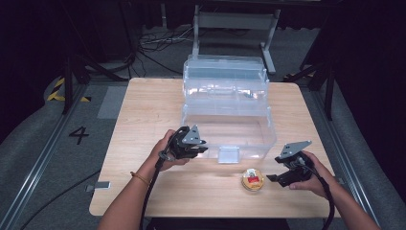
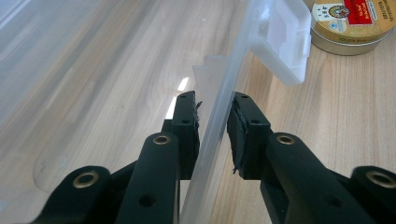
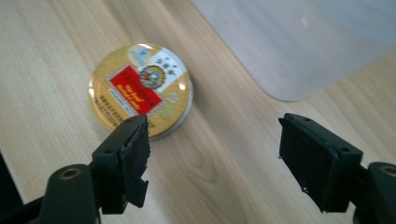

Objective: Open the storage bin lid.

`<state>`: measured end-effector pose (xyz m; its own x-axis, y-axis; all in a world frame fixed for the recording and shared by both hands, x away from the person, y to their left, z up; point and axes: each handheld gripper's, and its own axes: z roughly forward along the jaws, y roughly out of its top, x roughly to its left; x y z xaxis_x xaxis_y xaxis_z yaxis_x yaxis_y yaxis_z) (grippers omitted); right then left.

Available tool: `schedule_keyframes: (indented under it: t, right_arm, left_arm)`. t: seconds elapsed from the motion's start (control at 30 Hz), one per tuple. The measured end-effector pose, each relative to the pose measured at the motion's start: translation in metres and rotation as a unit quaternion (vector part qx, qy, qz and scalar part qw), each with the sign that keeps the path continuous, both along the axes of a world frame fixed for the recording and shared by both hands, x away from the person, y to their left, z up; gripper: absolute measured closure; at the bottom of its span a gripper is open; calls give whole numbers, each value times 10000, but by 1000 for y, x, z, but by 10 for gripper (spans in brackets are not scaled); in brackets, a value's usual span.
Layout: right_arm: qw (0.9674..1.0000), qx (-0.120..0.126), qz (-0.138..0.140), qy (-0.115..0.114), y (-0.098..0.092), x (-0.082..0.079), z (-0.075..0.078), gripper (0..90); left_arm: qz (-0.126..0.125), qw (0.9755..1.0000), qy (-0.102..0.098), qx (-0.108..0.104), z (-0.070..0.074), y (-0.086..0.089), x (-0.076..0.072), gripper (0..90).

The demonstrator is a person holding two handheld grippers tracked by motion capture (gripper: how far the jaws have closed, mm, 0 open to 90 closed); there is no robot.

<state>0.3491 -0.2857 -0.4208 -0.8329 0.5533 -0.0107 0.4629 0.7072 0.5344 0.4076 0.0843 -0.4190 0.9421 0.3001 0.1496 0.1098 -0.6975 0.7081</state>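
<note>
Round tin (image 1: 252, 180), gold with a red label, lies on the table (image 1: 143, 115) near its front edge, right of centre and just in front of the clear plastic box (image 1: 227, 108). Left gripper (image 1: 203, 146) clamps the box's near wall. Right gripper (image 1: 271, 178), just right of the tin, stands wide open, empty.

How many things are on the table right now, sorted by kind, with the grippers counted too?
Clear plastic box with its lid open, left gripper shut on its front wall: 1
Round gold tin with a red label, on the table in front of the box: 1
Grippers, left and right gripper, the right with open jaws near the tin: 2
Total: 4
</note>
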Motion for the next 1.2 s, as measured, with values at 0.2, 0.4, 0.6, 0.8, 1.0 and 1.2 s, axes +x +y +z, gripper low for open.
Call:
schedule_keyframes:
  t: [0.2, 0.4, 0.6, 0.8, 1.0, 1.2]
  right_arm:
    - [9996, -82, 199, 156, 21, -5, -8, 232]
    - [9988, -175, 344, 309, 40, -7, -15, 222]
    - [9976, -322, 398, 470, 55, -3, -20, 200]
    - [9950, -643, 449, 610, 68, 2, -30, 192]
    - [9922, -870, 540, 705, 73, 5, -37, 195]
    - [9914, -1016, 558, 603, 73, 6, -36, 200]
  left_arm:
    - [15, 10000, -4, -8, 0, 0, 0, 738]
    - [13, 10000, -9, -22, -1, 0, 0, 736]
    - [5, 10000, 12, -6, 0, 0, 0, 737]
    - [-30, 10000, 26, -52, 0, 1, 1, 742]
    - [-10, 10000, 47, -64, 0, 1, 1, 742]
    - [-11, 10000, 53, -9, 0, 1, 1, 741]
